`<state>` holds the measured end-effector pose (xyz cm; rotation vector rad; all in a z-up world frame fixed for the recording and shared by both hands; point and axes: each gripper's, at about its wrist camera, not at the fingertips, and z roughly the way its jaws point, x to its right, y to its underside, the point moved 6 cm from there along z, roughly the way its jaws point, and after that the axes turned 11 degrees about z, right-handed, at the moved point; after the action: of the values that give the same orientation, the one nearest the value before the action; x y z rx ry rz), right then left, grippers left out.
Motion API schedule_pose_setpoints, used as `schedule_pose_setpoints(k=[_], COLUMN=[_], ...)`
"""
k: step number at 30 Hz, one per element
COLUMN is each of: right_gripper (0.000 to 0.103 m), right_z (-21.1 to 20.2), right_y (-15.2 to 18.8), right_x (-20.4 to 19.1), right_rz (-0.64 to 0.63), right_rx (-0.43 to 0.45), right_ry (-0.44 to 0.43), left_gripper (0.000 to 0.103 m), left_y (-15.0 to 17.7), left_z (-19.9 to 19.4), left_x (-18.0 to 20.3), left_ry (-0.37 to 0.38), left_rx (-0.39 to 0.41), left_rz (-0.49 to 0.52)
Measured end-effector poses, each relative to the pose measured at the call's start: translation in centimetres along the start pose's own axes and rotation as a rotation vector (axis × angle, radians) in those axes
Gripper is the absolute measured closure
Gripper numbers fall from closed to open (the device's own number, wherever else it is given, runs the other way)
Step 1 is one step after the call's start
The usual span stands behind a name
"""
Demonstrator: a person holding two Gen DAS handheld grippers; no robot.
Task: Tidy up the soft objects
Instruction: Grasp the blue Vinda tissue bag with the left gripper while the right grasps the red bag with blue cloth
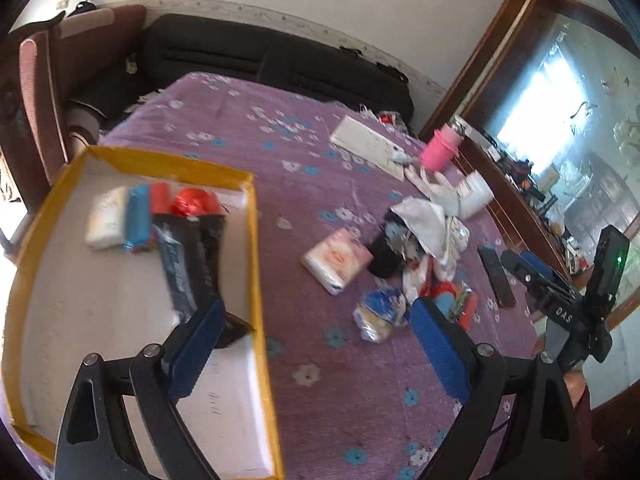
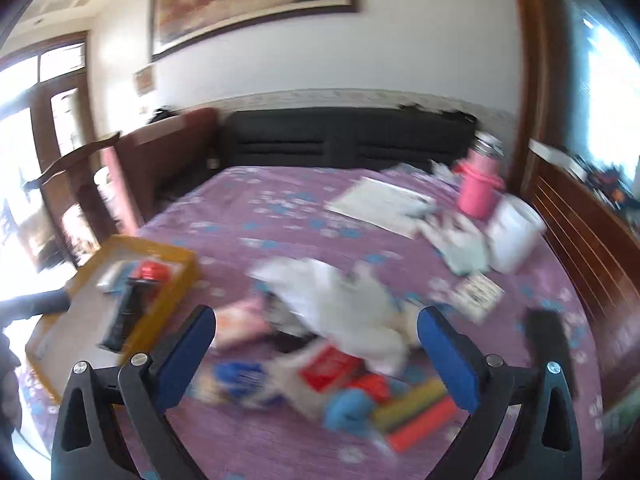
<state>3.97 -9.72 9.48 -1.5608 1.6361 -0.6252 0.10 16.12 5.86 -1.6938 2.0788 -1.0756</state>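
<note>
A yellow-rimmed box (image 1: 256,240) lies on the purple bedspread at the left; it holds a white pack (image 1: 106,218), a blue pack (image 1: 138,218), a red item (image 1: 192,202) and a black pouch (image 1: 188,264). My left gripper (image 1: 316,340) is open and empty over the box's right rim. A pink tissue pack (image 1: 338,260) and a blue-white bag (image 1: 380,312) lie to the right on the spread. My right gripper (image 2: 316,348) is open and empty above a blurred pile of white cloth (image 2: 344,300), a red packet (image 2: 332,368) and a blue item (image 2: 348,404). The box also shows in the right wrist view (image 2: 160,300).
A pink bottle (image 1: 440,148), a white pad (image 1: 368,144), a white tub (image 2: 512,236) and a black remote (image 1: 496,276) lie toward the bed's right side. A black headboard (image 1: 260,56) is at the back. A wooden frame (image 2: 580,240) borders the right.
</note>
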Motion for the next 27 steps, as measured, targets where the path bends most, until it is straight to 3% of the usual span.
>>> schedule_pose_setpoints(k=[4, 7, 11, 14, 19, 21, 22, 25, 27], right_gripper=[0.001, 0.001, 0.001, 0.001, 0.001, 0.001, 0.001, 0.001, 0.001], right_z=[1.6, 3.0, 4.3, 4.7, 3.7, 3.6, 3.7, 4.0, 4.3], right_y=[1.1, 1.7, 2.6, 3.1, 2.5, 2.5, 2.5, 2.7, 3.0], right_x=[7.7, 11.3, 14.3, 15.9, 16.8, 16.8, 16.9, 16.9, 16.6], right_rz=[0.18, 0.274, 0.334, 0.389, 0.404, 0.414, 0.417, 0.419, 0.414], right_rx=[-0.036, -0.054, -0.046, -0.069, -0.03, -0.032, -0.034, -0.048, -0.067], right_ry=[0.037, 0.028, 0.009, -0.012, -0.029, -0.04, -0.041, -0.052, -0.067], left_gripper=[0.01, 0.01, 0.01, 0.01, 0.01, 0.022, 0.044, 0.053, 0.054], left_y=[1.1, 2.0, 2.2, 1.7, 2.0, 2.5, 2.8, 2.9, 2.8], left_z=[4.8, 8.0, 11.0, 12.5, 14.6, 15.3, 15.4, 14.9, 13.9], left_x=[3.6, 5.7, 7.5, 7.7, 9.0, 10.0, 10.3, 11.0, 11.2], left_ry=[-0.009, -0.053, -0.098, -0.147, -0.174, -0.169, -0.182, -0.187, -0.172], left_rx=[-0.099, -0.176, -0.229, -0.234, -0.24, -0.254, -0.262, -0.254, -0.228], left_rz=[0.045, 0.117, 0.205, 0.246, 0.339, 0.372, 0.39, 0.404, 0.386])
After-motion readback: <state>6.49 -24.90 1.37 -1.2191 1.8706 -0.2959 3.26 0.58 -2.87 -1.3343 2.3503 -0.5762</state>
